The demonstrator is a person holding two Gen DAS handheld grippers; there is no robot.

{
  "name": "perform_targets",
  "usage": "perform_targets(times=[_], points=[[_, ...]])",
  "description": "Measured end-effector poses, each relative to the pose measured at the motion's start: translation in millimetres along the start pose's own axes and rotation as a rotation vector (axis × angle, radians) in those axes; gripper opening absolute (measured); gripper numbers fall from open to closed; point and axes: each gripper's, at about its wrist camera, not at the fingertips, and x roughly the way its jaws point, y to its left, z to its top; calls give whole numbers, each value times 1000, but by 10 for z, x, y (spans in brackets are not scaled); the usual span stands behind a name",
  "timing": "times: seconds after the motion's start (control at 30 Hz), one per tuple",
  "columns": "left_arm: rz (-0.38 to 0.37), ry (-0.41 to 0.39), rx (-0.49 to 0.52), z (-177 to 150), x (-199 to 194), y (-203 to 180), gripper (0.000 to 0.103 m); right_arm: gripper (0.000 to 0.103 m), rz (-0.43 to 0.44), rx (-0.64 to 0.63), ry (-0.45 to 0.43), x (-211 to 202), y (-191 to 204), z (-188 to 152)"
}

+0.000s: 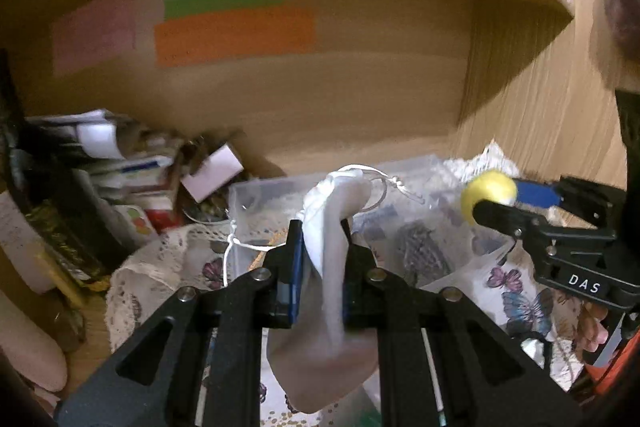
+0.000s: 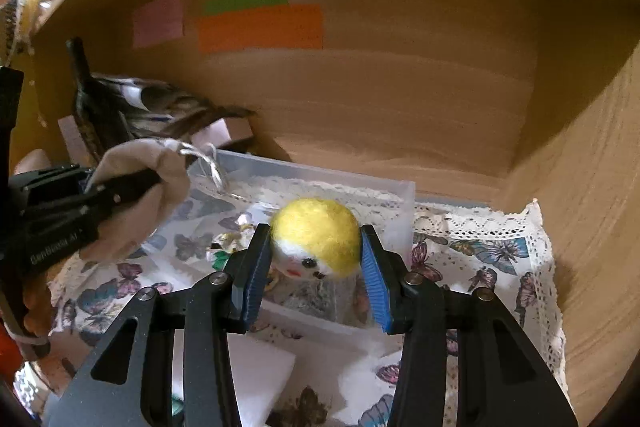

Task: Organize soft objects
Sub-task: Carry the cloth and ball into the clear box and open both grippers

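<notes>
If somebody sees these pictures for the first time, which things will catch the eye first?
First comes the yellow felt ball with a small face, clamped in the right gripper above the clear plastic box. Next is the pale drawstring pouch, pinched in the left gripper, then the orange paper strip on the shelf's back wall.

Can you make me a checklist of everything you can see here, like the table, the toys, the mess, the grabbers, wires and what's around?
Surface: butterfly cloth with lace edge, inside a wooden nook.
Job's things: white drawstring pouch; yellow felt ball with a little face; clear plastic box beneath.
Clutter: pile of boxes and papers at the left.
Grippers: left gripper shut on the pouch; right gripper shut on the ball.
Cables: nothing seen.
Surroundings: pink, green and orange paper strips on the back wall.
</notes>
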Motion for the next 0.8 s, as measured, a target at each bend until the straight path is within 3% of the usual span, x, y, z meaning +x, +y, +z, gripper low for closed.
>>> perform_targets(times=[0.27,0.57,0.67,0.8], points=[[-27,148,17,-66,504,-11,14,40,0,-29,114,408,54,-17],[-21,176,29,-84,601,-24,16,42,22,-28,192,648,30,-89],[-9,184,43,-98,624,-41,20,43,17,-42,194,648,62,-103],[-13,194,26,-89,629,-21,36,48,16,-54,188,601,83,-101]])
